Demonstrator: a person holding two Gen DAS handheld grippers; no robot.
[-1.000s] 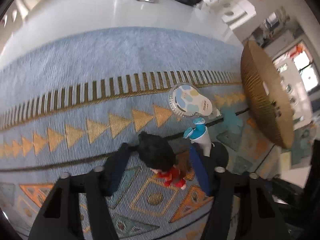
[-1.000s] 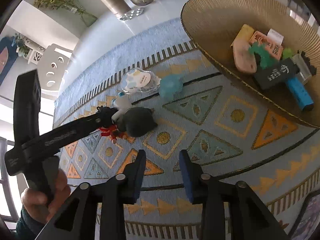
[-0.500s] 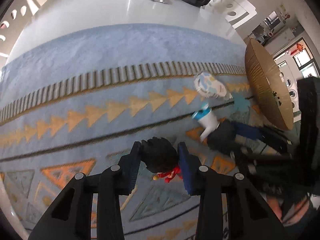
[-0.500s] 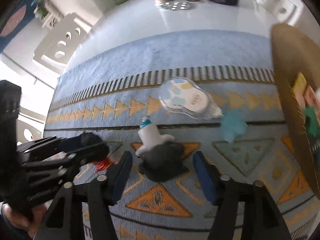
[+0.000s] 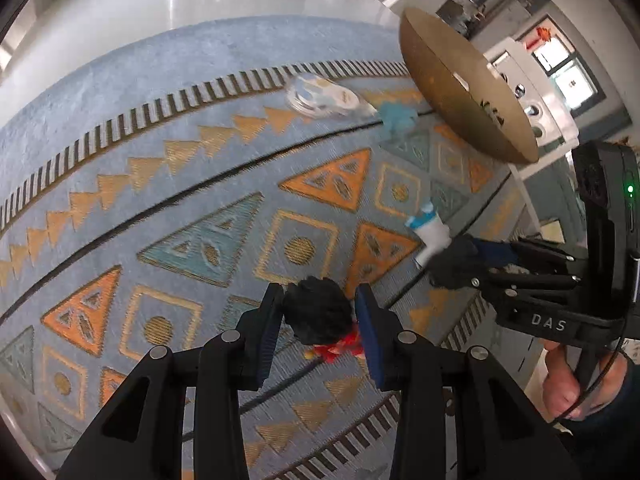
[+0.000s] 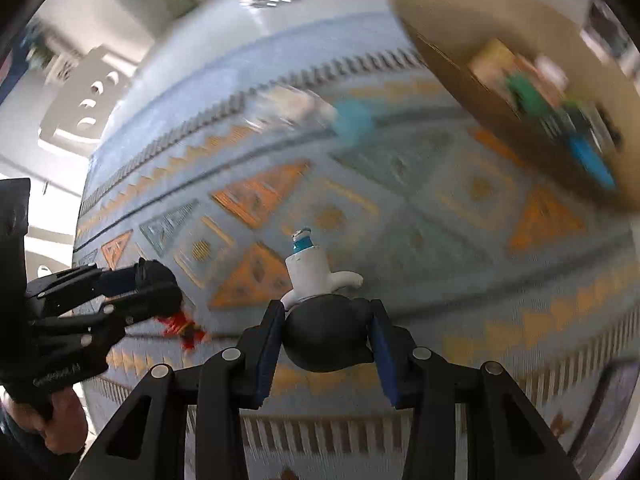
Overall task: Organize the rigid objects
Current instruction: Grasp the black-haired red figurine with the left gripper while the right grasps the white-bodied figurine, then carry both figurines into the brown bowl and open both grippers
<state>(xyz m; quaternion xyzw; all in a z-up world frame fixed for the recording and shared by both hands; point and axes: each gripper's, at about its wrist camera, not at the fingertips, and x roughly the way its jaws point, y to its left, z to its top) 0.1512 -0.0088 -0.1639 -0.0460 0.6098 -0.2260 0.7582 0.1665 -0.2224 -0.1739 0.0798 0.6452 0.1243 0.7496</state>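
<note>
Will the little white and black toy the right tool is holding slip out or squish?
The white and black figurine looks like hard plastic, so it probably won't squish. The right tool pinches only its round, smooth head, so it might twist or slip. It seems small, likely light.

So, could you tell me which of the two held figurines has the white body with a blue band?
The dark-headed figurine in the right gripper; the left gripper holds a black-haired figurine dressed in red.
</note>
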